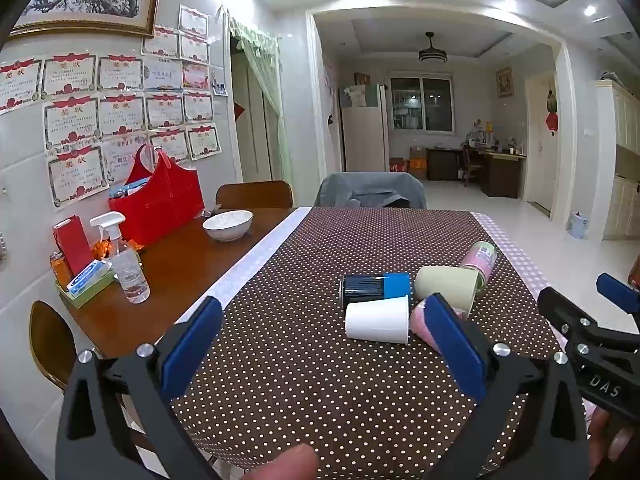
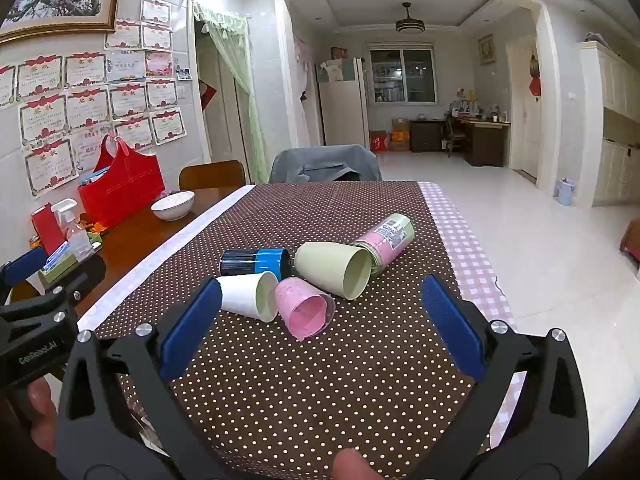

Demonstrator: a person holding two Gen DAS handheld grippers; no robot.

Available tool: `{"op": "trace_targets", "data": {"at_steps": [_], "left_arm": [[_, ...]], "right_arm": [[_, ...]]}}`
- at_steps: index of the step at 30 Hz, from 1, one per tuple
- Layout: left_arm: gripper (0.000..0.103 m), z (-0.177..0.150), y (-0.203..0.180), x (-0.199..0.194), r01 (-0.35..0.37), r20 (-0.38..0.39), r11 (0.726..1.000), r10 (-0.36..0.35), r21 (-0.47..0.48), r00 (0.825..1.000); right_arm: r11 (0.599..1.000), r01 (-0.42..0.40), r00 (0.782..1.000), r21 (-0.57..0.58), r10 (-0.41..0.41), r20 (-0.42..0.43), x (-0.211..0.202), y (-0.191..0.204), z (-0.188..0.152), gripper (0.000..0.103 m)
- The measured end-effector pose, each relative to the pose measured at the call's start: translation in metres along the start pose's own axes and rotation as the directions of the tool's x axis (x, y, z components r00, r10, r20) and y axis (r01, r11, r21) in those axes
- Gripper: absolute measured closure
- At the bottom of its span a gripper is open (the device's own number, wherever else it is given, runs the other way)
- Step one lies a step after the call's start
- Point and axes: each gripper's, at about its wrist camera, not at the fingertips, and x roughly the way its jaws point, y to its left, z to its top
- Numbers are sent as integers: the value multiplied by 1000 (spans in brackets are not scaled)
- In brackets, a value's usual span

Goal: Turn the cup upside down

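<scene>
Both grippers hover wide, cups down on their sides

The left gripper [image 1: 324, 328] and right gripper [image 2: 320, 312] hang above the brown polka-dot tablecloth [image 2: 320, 380], blue pads spread apart and holding nothing. Ahead lie the white paper cup [image 2: 246, 294], the crumpled pink paper cup [image 2: 304, 308] and the pale green plastic cup [image 2: 334, 268], touching in a cluster, mouths turned right; none stands inverted yet.

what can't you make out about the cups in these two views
- Pink cup, left wrist view: mostly hidden behind the left gripper finger.
- Label text on the pink-and-green can, right wrist view: too small.
- Whether the white cup touches the blue can: unclear in both views.
</scene>
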Motion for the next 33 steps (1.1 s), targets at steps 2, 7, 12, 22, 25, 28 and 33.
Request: {"op": "trace_targets", "data": {"at_steps": [2,7,12,22,25,28,33], "left_arm": [[4,0,0,0,-1,0,1000,1,2,1000],[4,0,1,1,-3,1,1000,3,-3,1000],[4,2,2,-2,2,3,1000,-2,-14,1000],[4,1,-2,-2,6,14,1000,-6,-10,1000],[4,2,-3,-2,5,14,1000,-5,-11,1000],[4,1,-3,-2,5,14,1000,-5,-11,1000],[4,1,-3,-2,7,12,1000,-7,-11,1000]], "right_arm": [[1000,0,1000,1,0,1,0,0,0,5],[1000,1,1000,-11,-1,5,2,3,3,5],[1000,-6,1000,-17,7,25,0,3,6,5],[1000,-9,999,-30,10,39,-4,7,11,5],[999,-9,999,-30,10,40,-5,6,12,5],[999,-10,999,-32,11,40,-6,7,13,5],[999,-12,999,-38,13,39,-6,9,15,5]]}}
